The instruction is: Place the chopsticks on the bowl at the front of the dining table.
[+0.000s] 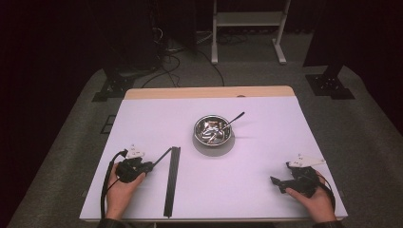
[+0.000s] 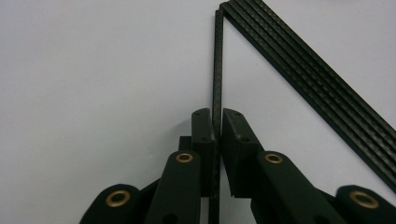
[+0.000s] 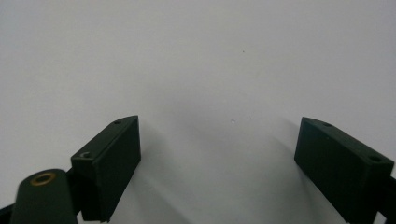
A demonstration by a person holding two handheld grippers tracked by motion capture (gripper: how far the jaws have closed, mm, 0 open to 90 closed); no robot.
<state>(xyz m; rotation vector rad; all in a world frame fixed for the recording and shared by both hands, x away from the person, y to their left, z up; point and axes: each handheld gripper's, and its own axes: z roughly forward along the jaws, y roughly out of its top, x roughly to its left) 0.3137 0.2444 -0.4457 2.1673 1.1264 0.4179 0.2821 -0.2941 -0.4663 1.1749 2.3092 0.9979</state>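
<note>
Thin black strip [image 2: 217,60] runs off the bottom edge of the left gripper view, its near end hidden btwn the left tool [image 2: 217,123] pads. Stack of black strips [image 2: 317,79] is cut off at right edge. Bowl [image 1: 213,129] contents in high view too small to tell. Right tool [image 3: 217,154] is cut off at bottom & right edge.

No lettering, label, brand, number or sign can be read anywhere here.

High view overlooks table [image 1: 209,190]; gripper views skim it.
</note>
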